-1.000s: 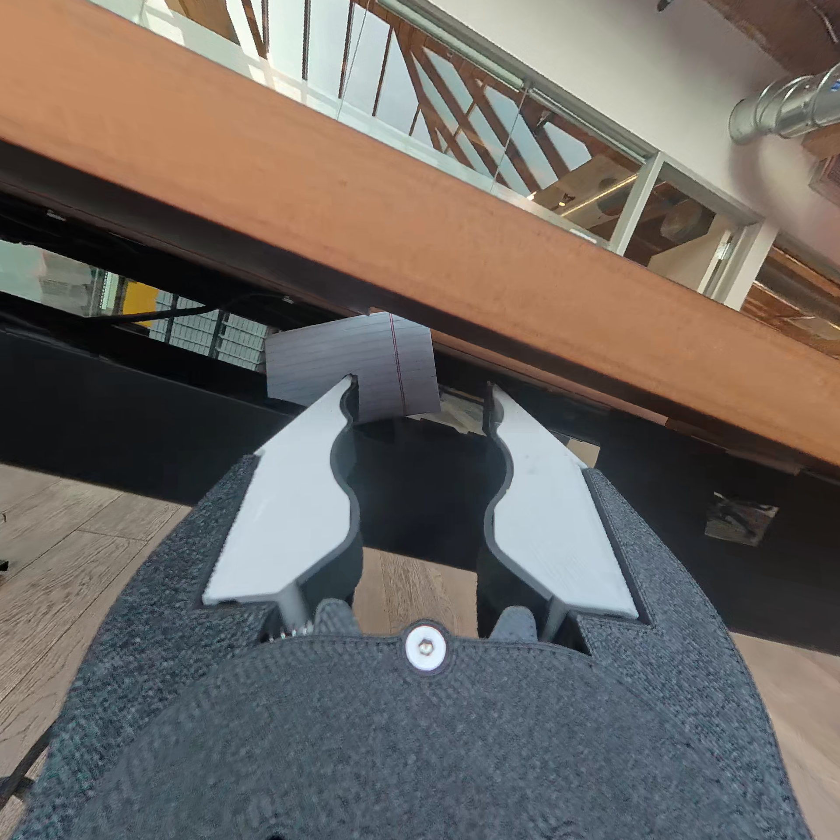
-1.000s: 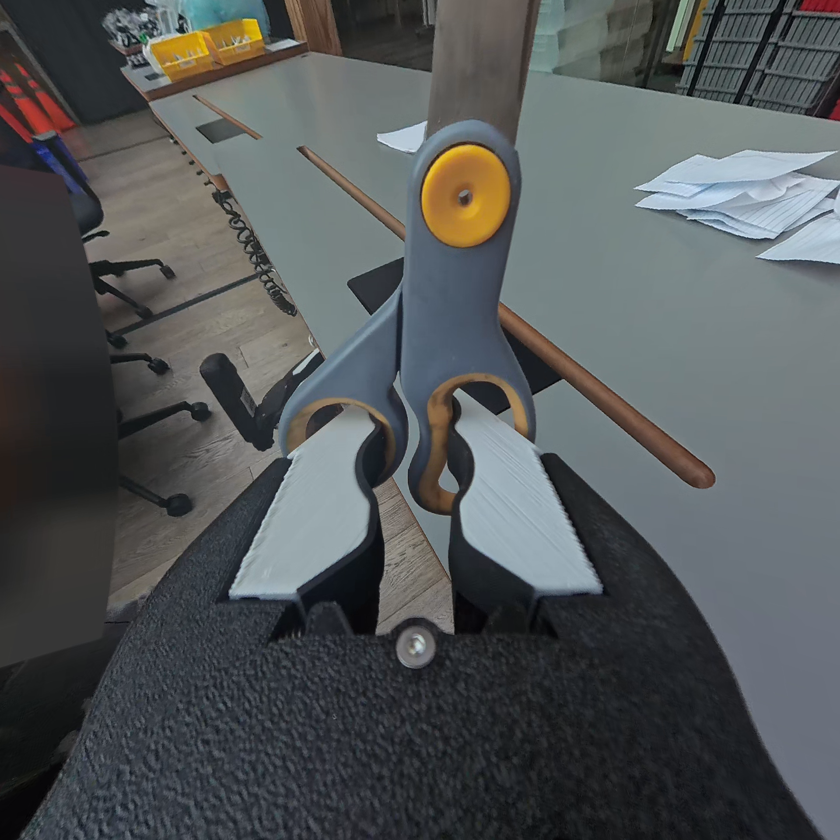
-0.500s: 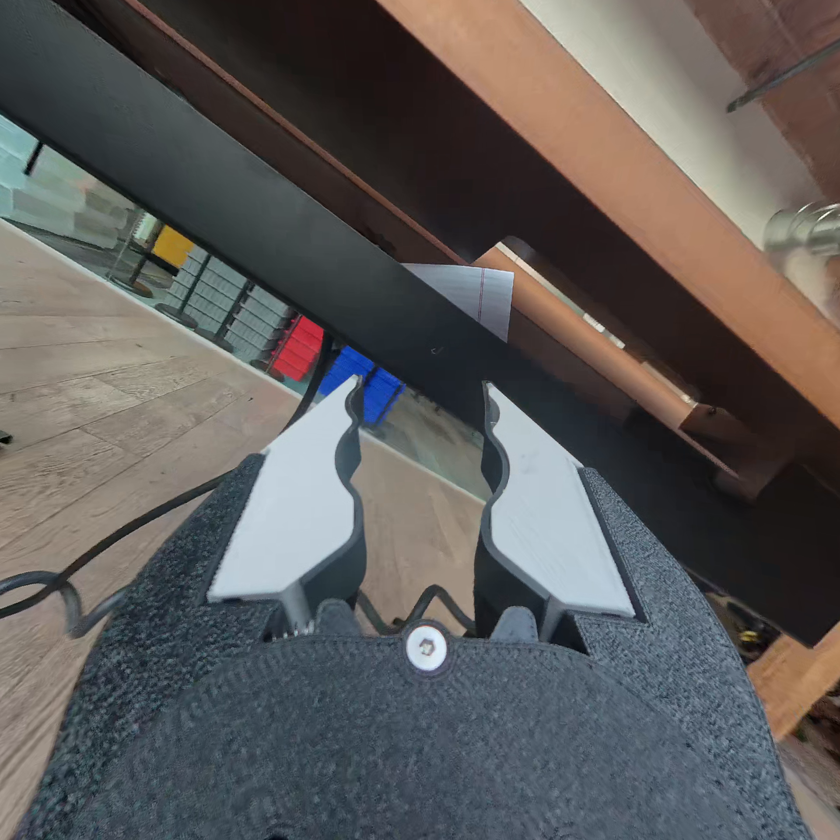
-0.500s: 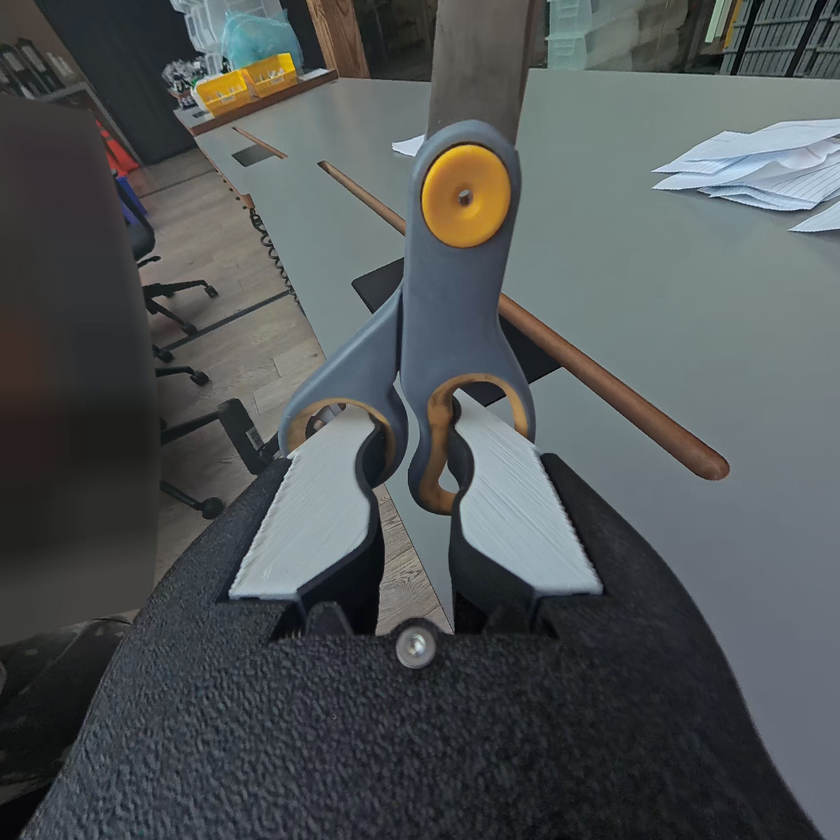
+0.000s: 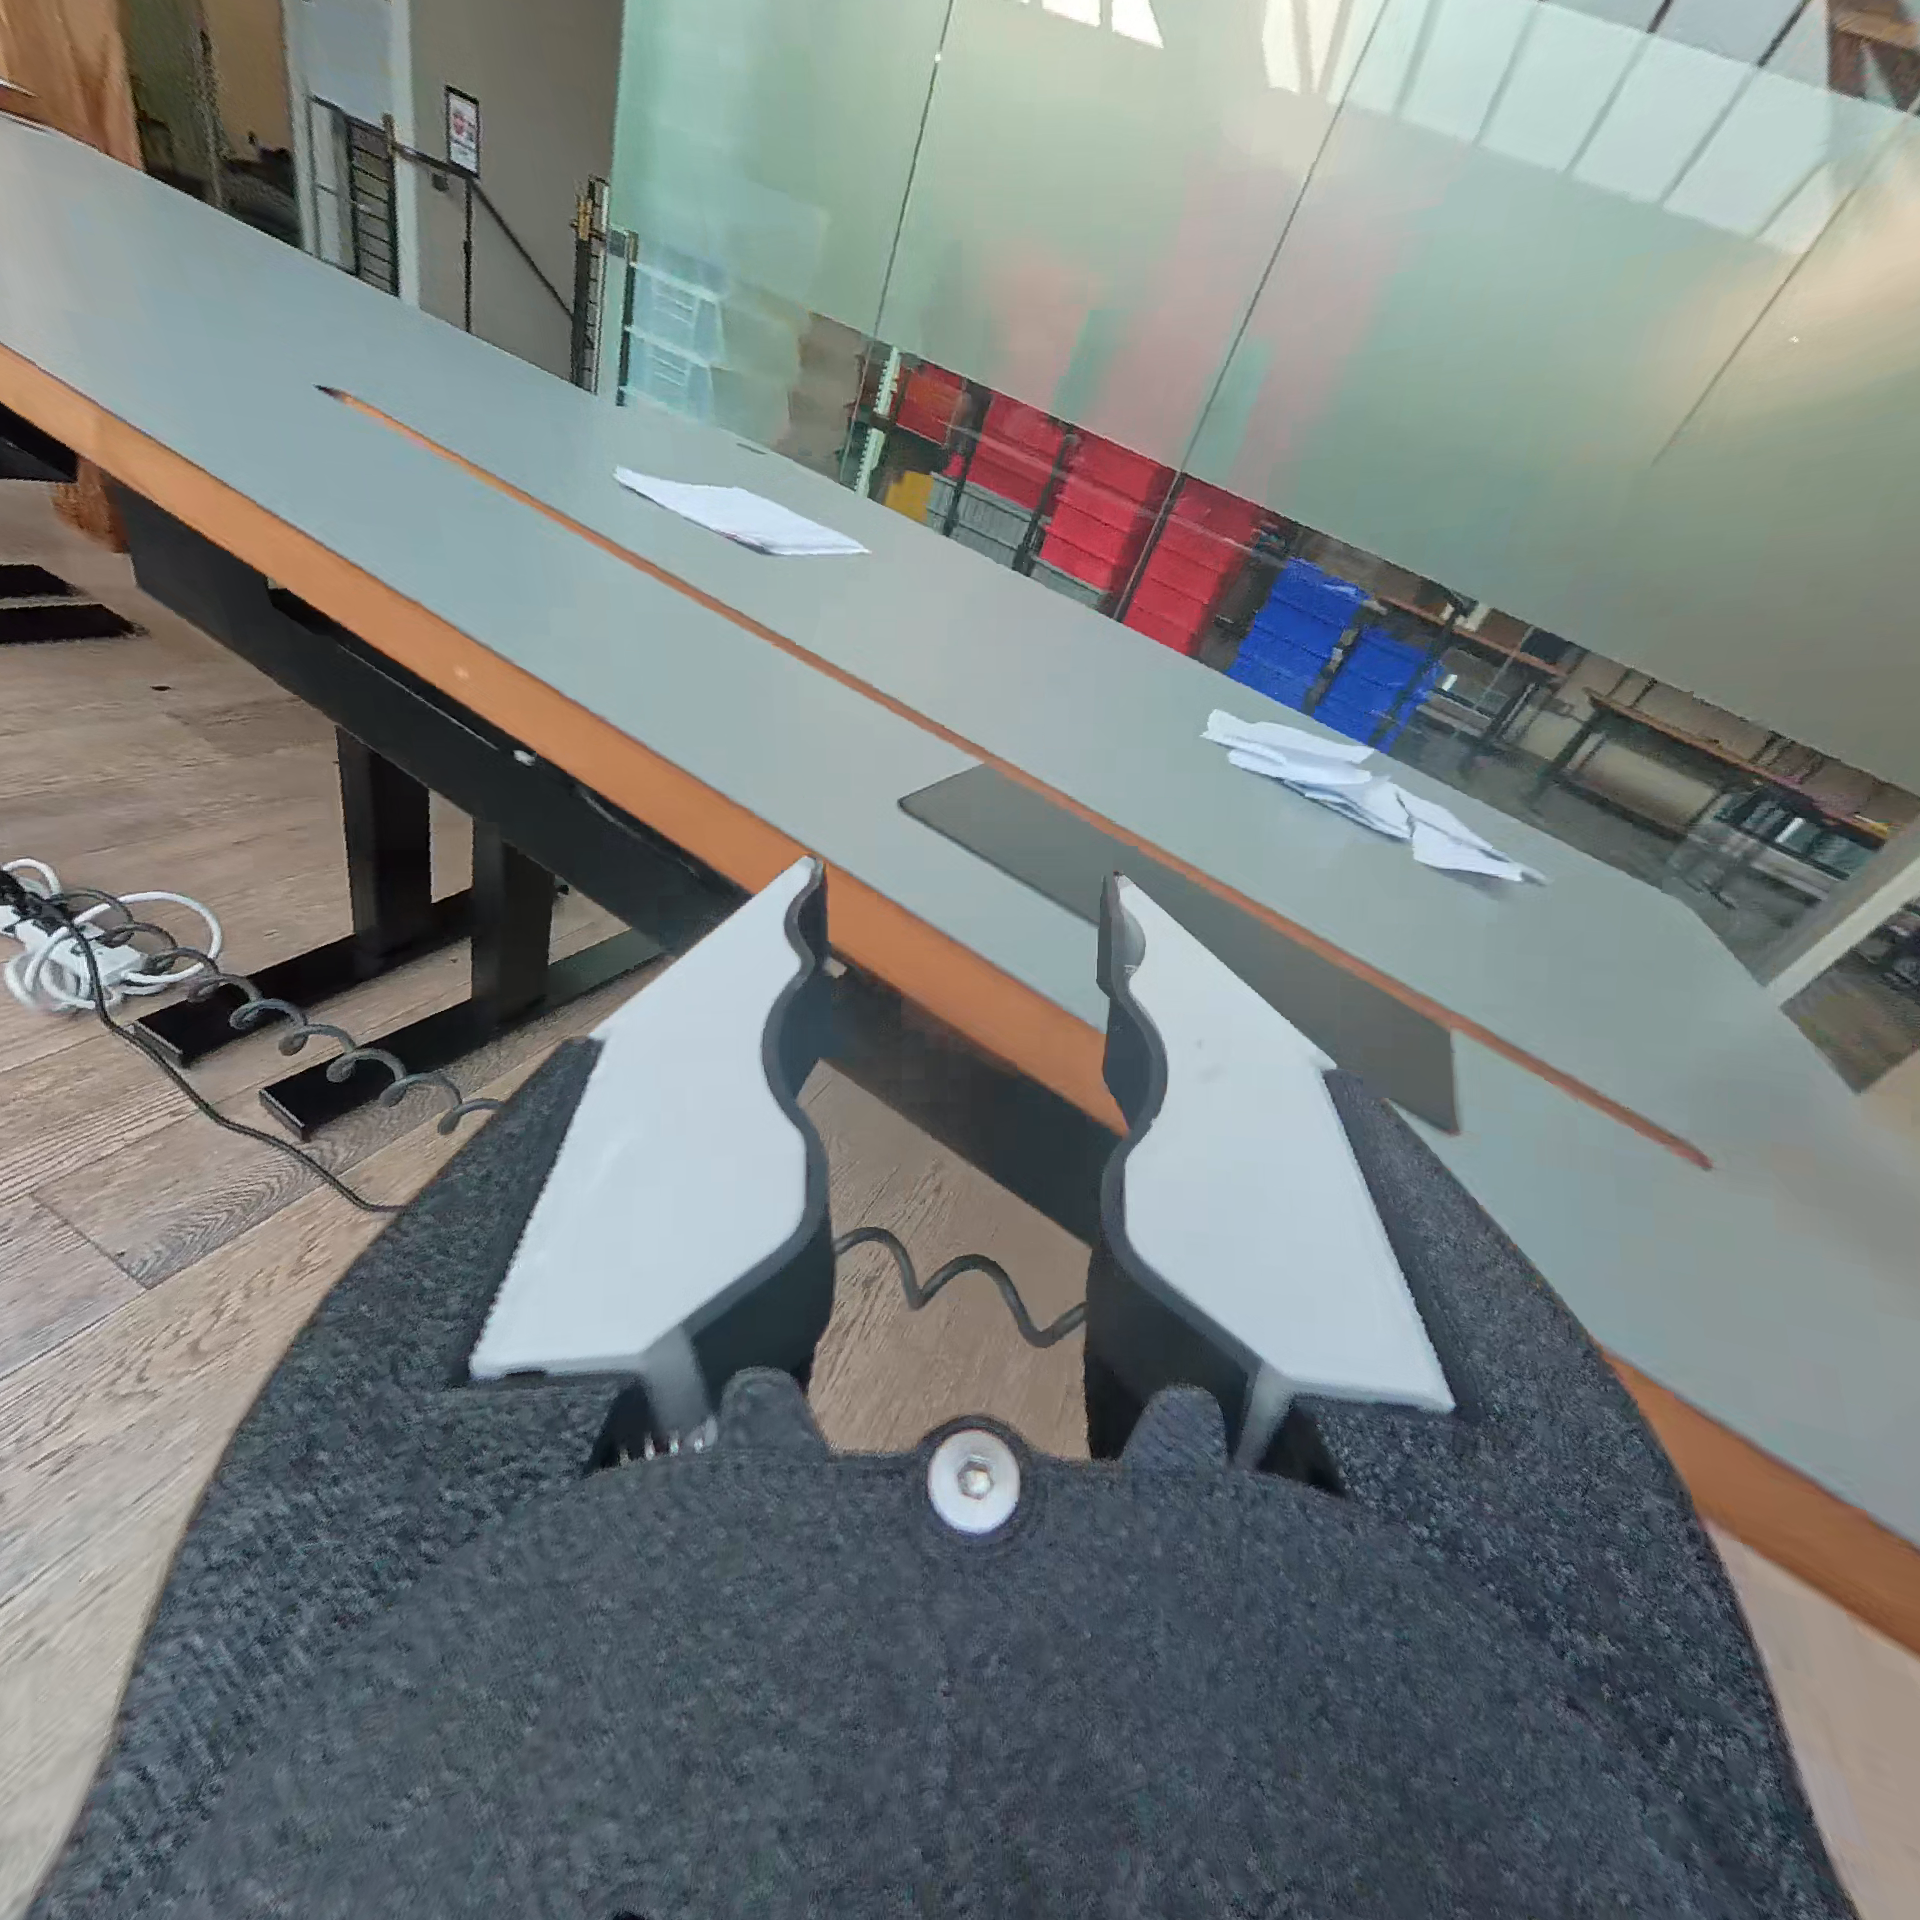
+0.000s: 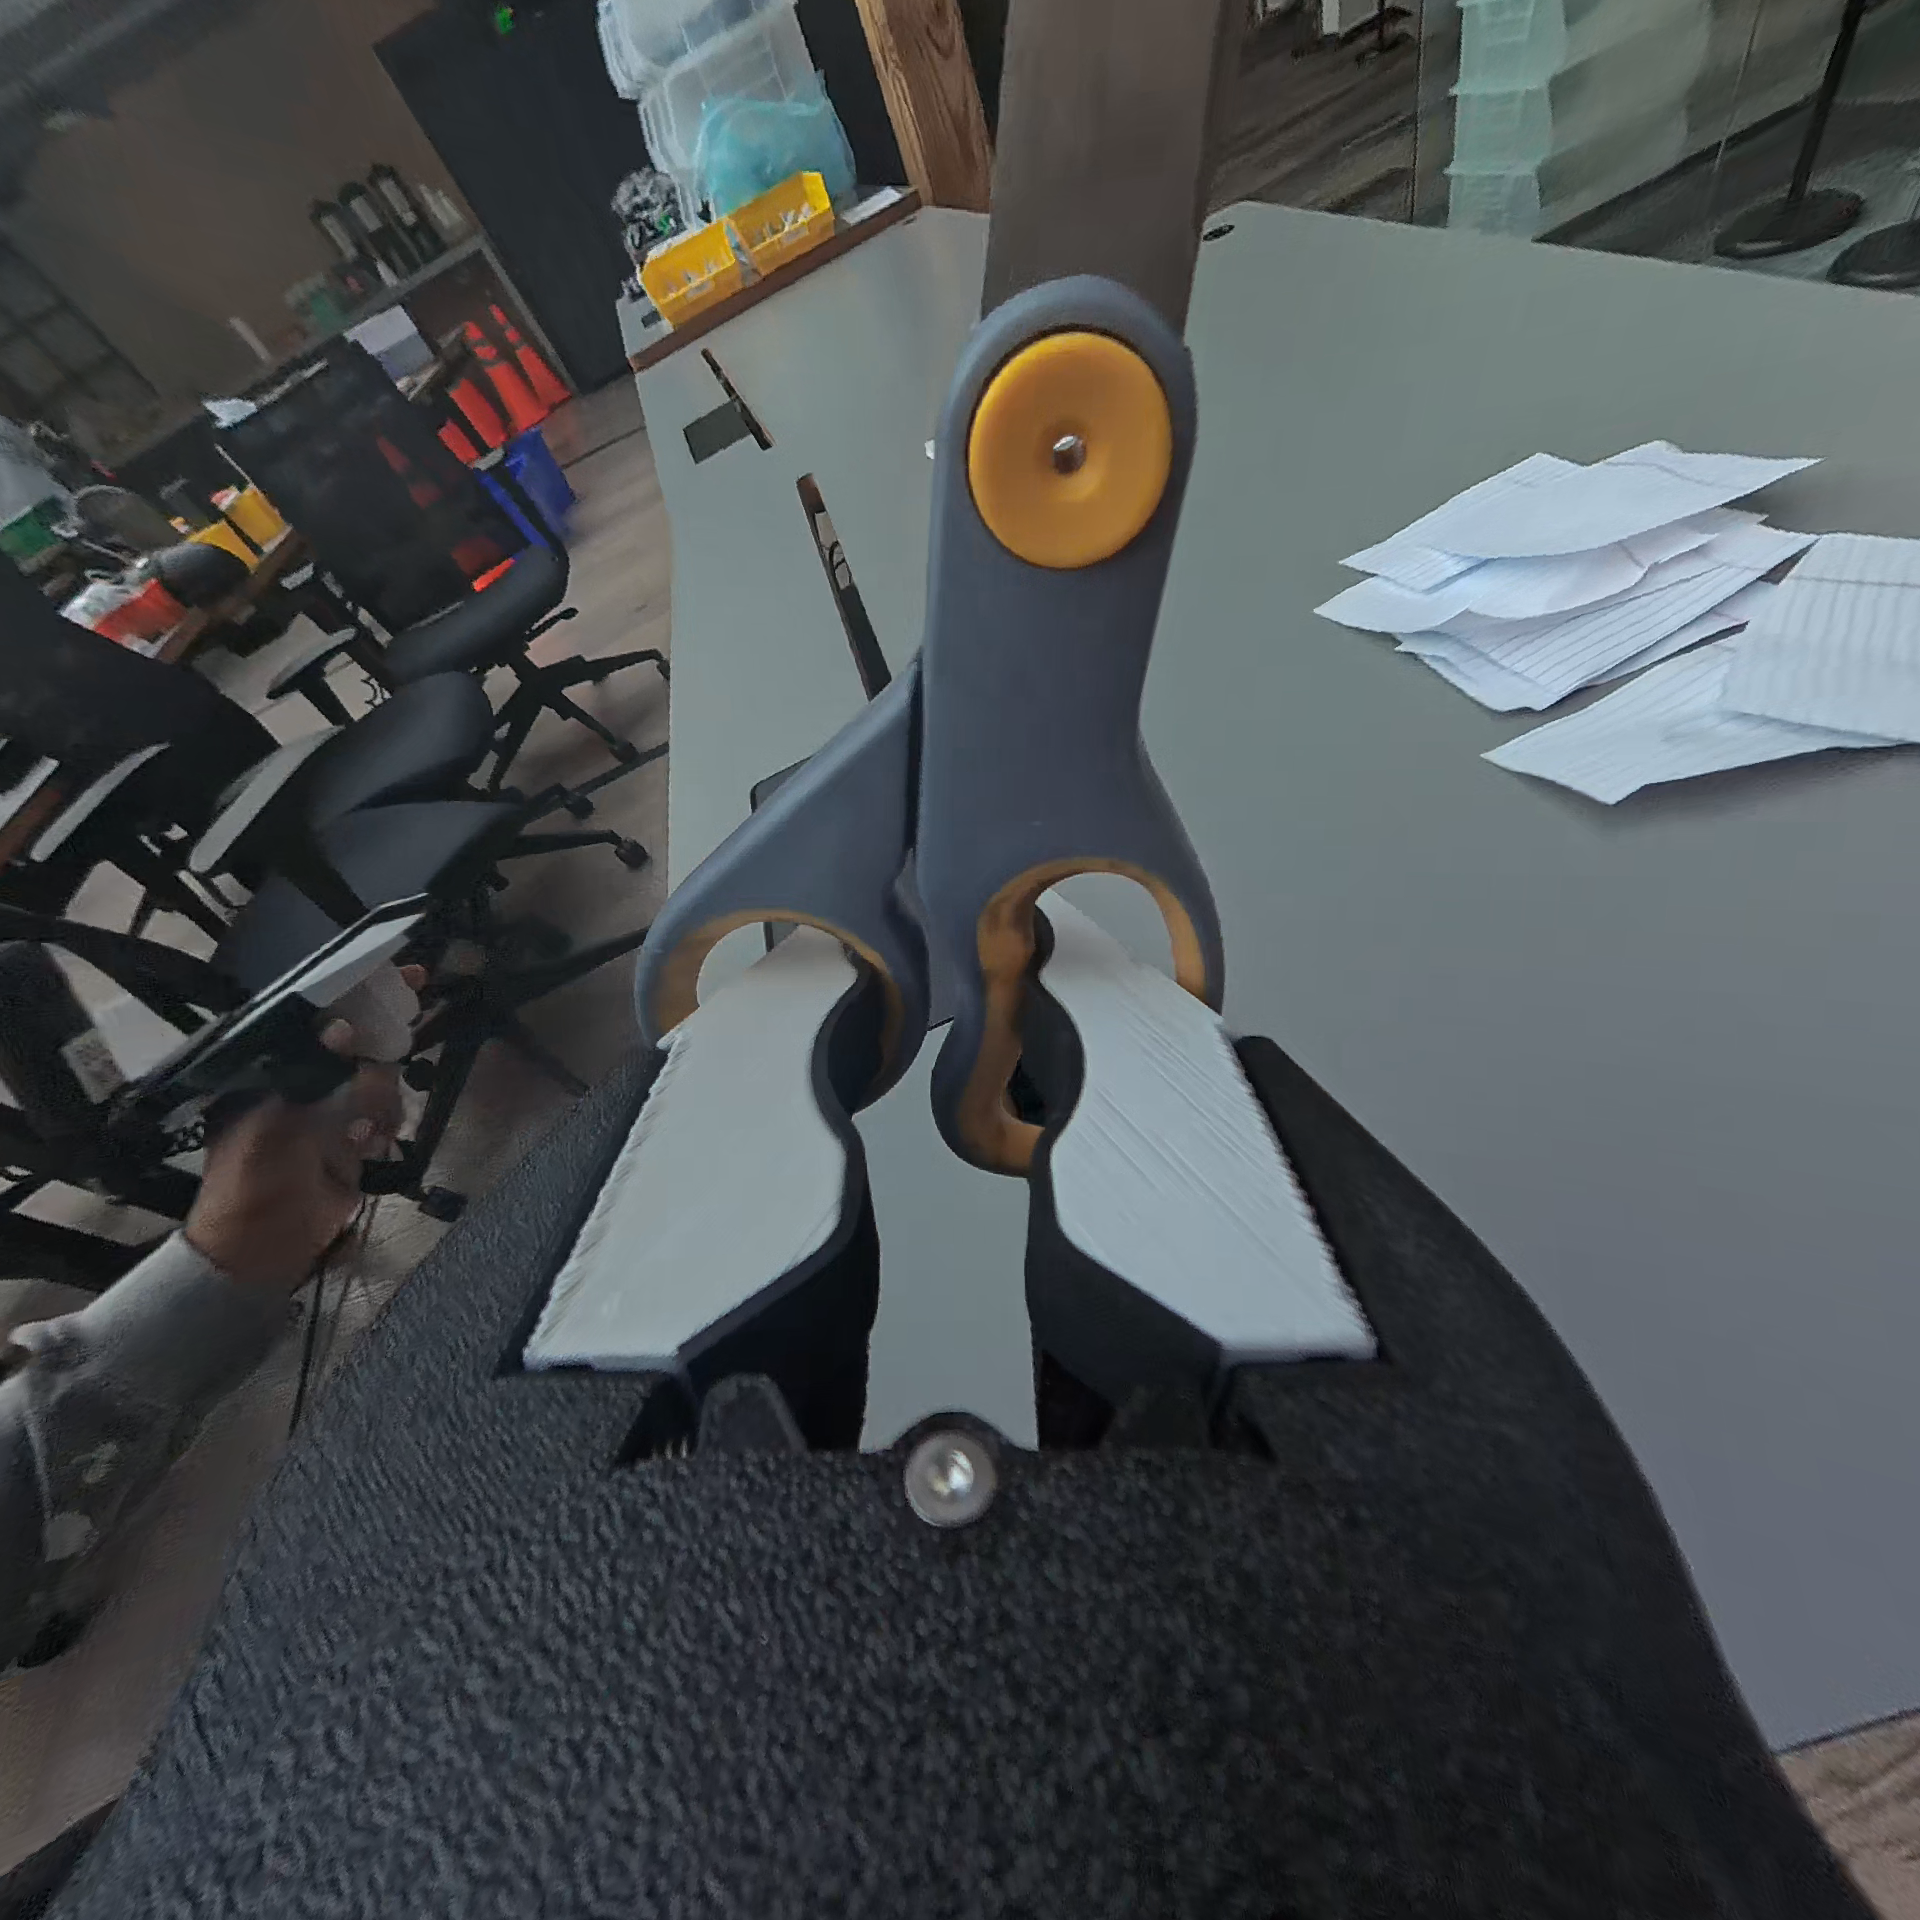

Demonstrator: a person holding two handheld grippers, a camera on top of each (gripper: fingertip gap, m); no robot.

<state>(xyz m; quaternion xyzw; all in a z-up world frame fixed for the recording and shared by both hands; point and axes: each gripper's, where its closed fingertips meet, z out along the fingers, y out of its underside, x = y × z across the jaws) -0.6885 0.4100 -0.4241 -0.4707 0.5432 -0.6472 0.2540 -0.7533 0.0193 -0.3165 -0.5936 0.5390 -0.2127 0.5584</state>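
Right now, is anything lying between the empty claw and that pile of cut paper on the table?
Nothing visible does. The left claw is open and empty at the table edge; only bare grey top and a flat black panel lie before the paper pile.

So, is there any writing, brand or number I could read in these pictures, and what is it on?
Framed wall notice: too small and blurred to read.
White sticker, far left of right wrist view: blurred, unreadable.
The scissors and lined paper scraps: no writing shows.
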